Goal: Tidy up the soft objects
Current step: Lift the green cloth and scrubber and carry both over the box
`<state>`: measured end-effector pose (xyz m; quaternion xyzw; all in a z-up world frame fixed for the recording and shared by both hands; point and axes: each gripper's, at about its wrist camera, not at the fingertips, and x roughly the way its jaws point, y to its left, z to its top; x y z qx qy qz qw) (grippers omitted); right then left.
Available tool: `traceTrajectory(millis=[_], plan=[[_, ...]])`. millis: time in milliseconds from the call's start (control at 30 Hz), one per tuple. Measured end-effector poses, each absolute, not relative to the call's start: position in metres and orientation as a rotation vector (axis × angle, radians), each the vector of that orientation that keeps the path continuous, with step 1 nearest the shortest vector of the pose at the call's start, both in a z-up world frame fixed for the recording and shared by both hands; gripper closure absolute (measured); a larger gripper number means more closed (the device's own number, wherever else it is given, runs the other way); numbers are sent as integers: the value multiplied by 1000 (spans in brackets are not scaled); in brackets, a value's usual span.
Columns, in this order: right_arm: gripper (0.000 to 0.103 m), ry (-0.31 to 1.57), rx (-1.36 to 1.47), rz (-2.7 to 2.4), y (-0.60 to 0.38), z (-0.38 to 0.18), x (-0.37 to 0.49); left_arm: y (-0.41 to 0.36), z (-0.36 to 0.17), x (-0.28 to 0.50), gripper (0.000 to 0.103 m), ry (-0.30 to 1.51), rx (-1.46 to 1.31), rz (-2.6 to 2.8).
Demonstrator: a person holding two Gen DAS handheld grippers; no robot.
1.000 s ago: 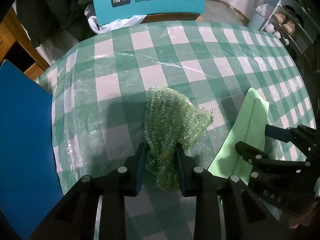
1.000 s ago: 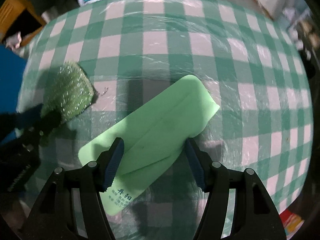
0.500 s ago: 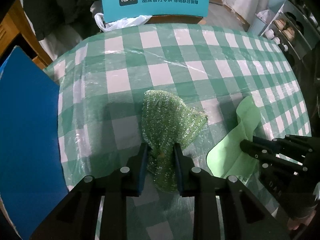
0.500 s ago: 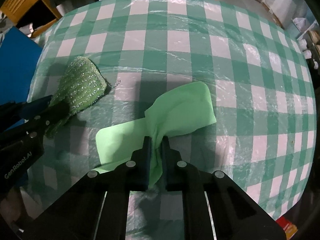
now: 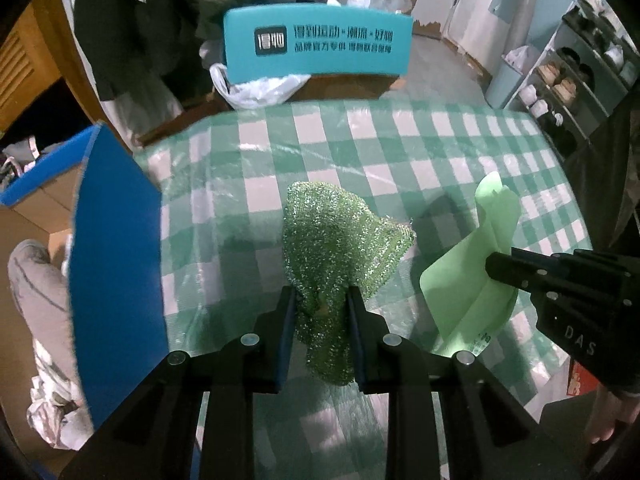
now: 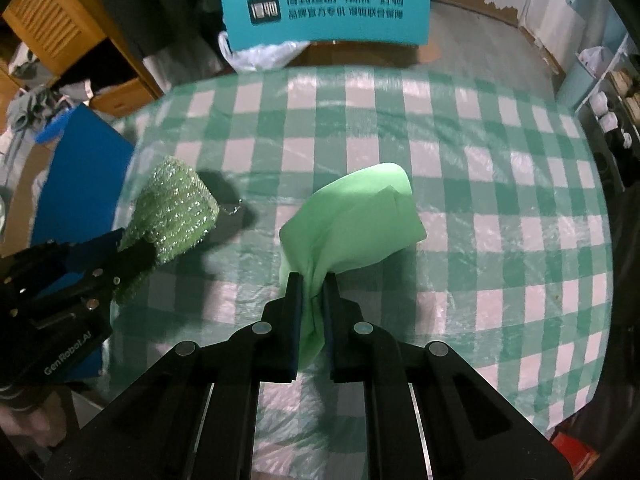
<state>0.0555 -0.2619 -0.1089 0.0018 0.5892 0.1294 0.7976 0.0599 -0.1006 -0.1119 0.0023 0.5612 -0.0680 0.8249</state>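
The sparkly green scrub cloth [image 5: 340, 240] hangs pinched in your left gripper [image 5: 320, 304], bunched between its fingers and fanning out ahead of them, lifted off the checked tablecloth [image 5: 360, 148]. The pale green cloth [image 6: 352, 220] is clamped in your right gripper [image 6: 312, 292], jaws narrow on its gathered end (printed corner trailing below). A blue box flap [image 5: 116, 260] stands left of your left gripper; a teal chair back [image 6: 324, 8] lies beyond both.
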Motion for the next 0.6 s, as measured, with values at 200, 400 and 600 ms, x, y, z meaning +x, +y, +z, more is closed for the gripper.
traceTrajectory(millis=[200,400,600], plan=[[94,1222,6,291,-253,-82,59,-93,-87,48,79,1155,-6,-135],[94,1174,1,317,-252,-55,50,-86,-69,38,79,1130,-14,-125],[94,1127,-9,344,-248,-33,39,-78,-49,27,79,1095,-19,-119]])
